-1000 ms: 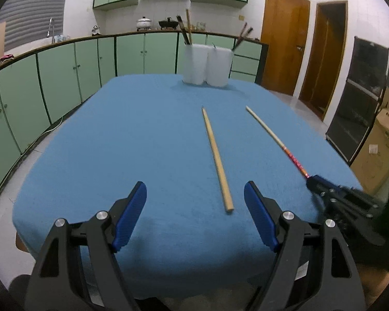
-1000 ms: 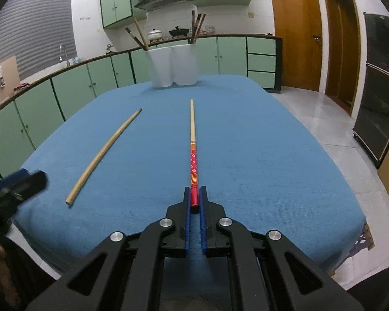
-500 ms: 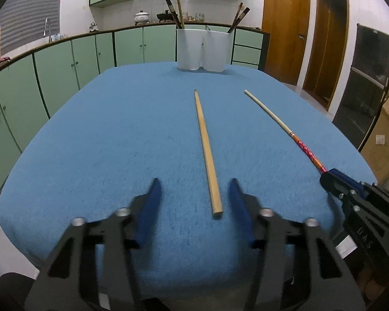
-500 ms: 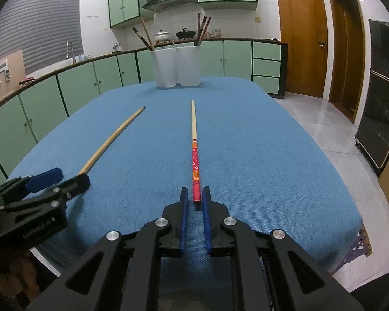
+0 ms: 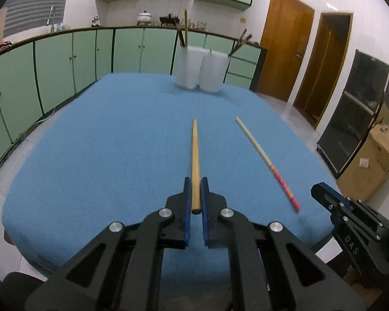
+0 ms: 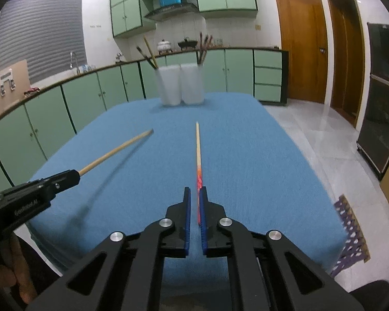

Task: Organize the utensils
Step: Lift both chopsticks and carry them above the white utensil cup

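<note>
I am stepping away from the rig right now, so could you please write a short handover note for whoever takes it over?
Left gripper: shut on the plain wooden chopstick, lifted off the blue tablecloth.
Right gripper: shut on the red-handled chopstick, also raised.
Two white holders stand side by side at the table's far end, each already holding a few sticks.
Done: both loose chopsticks picked up.
Left: carry each to a holder and drop it in; which holder suits which is unclear.
</note>
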The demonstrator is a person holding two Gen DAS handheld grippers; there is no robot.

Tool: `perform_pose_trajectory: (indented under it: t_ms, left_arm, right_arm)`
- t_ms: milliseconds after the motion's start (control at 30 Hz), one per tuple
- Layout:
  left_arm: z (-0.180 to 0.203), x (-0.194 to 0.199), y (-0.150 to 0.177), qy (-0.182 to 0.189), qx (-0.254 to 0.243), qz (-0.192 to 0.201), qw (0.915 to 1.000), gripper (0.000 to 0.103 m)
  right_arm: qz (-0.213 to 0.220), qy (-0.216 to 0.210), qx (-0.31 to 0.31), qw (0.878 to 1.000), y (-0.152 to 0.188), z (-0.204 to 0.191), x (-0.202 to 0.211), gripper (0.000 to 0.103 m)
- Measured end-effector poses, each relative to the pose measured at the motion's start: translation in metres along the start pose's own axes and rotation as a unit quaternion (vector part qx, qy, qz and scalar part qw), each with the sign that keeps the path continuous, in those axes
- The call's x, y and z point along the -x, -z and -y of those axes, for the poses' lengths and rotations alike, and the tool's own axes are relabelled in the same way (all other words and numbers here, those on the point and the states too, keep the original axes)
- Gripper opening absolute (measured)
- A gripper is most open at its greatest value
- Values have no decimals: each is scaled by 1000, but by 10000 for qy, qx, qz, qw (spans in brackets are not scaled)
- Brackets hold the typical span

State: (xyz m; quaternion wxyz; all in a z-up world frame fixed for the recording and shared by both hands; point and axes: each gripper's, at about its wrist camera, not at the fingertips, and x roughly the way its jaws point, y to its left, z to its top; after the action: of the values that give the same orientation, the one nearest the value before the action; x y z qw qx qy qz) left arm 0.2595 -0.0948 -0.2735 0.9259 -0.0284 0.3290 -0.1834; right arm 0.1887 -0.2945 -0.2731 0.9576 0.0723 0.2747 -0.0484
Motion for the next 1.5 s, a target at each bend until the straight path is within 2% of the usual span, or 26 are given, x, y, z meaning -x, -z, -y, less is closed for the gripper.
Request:
perform_pose_trajectory:
  t_ms: [100,167,300,567,933,1000,1067,1267,1500]
  left_arm:
    - [4,9,-7,-31,-44,116,9999,6]
    - [5,10,-8,-46,-67,140,9999,6]
    - [4,10,-2,-49,-49,94,9999,6]
    - [2,6,0,-47,2,-6,10000,6]
    - [-2,-3,-2,-54,27,-99,9999,6]
    - [-3,-4,-2,-59,47,-109,9999,6]
    - [-4,-2,-2,-67,31,-107,9999,6]
    - [-6,14,-12,-69,25,-32,10000,6]
    - [-2,46,-46,-81,-180,239,9995,6]
  right_arm:
    - [49,66,75,9999,-2,1,2,6]
    - [-119,22,-47,9999,5,5,-5,8]
    - [-315,-29,-3,9995,21,3,-16,10]
    - [-493,-15,70,9988,28,5,-38,12]
    - [-510,-88,79,9986,27,6,-39,11]
    - [-555,-82,61,9984,25,8,-38,7]
    - [-580,-110,-28,9983,22,11,-34,6]
    - [-117,-230,-93,9996,-10,9,9,6]
    - [317,-348,21,9989,-64,7,52,6]
